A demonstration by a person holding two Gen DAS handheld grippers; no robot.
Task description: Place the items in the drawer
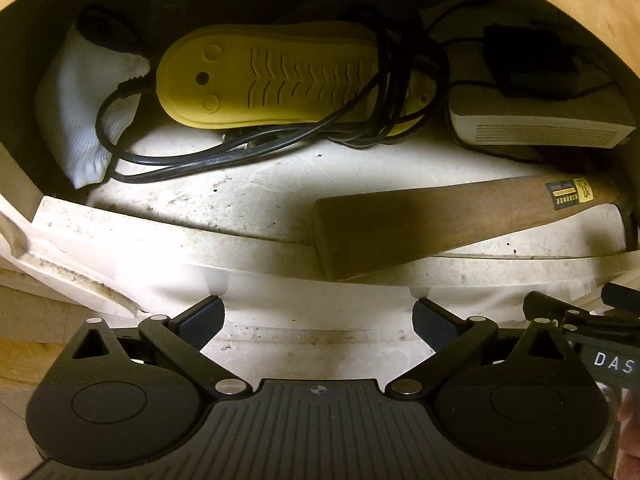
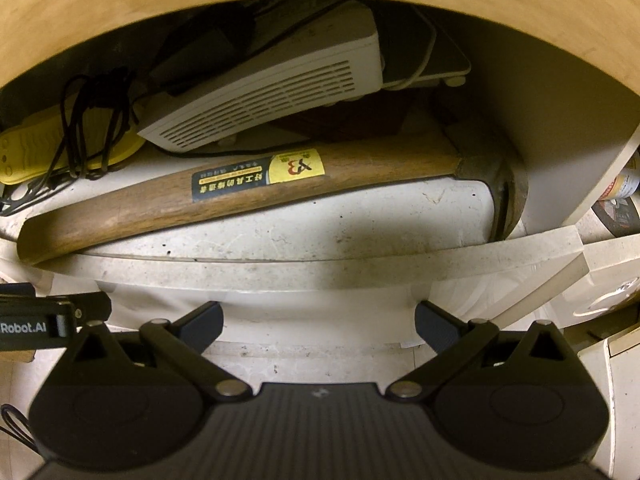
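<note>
The white drawer (image 1: 168, 236) (image 2: 360, 264) stands open under a wooden top. In it lie a wooden-handled hammer (image 1: 440, 216) (image 2: 256, 192), its handle end resting on the front edge, a yellow shoe-shaped device (image 1: 272, 80) (image 2: 36, 152) wrapped in black cord, a white vented box (image 1: 540, 128) (image 2: 272, 84) and a white cloth bag (image 1: 80, 112). My left gripper (image 1: 318, 320) is open and empty just in front of the drawer's front edge. My right gripper (image 2: 319, 322) is open and empty, also in front of the drawer.
A black adapter (image 1: 528, 60) sits on the white box. A flat white device (image 2: 436, 60) with a cable lies at the drawer's back right. Tins (image 2: 624, 188) show in a compartment to the right. The other gripper shows at each view's edge (image 1: 592, 320) (image 2: 44, 320).
</note>
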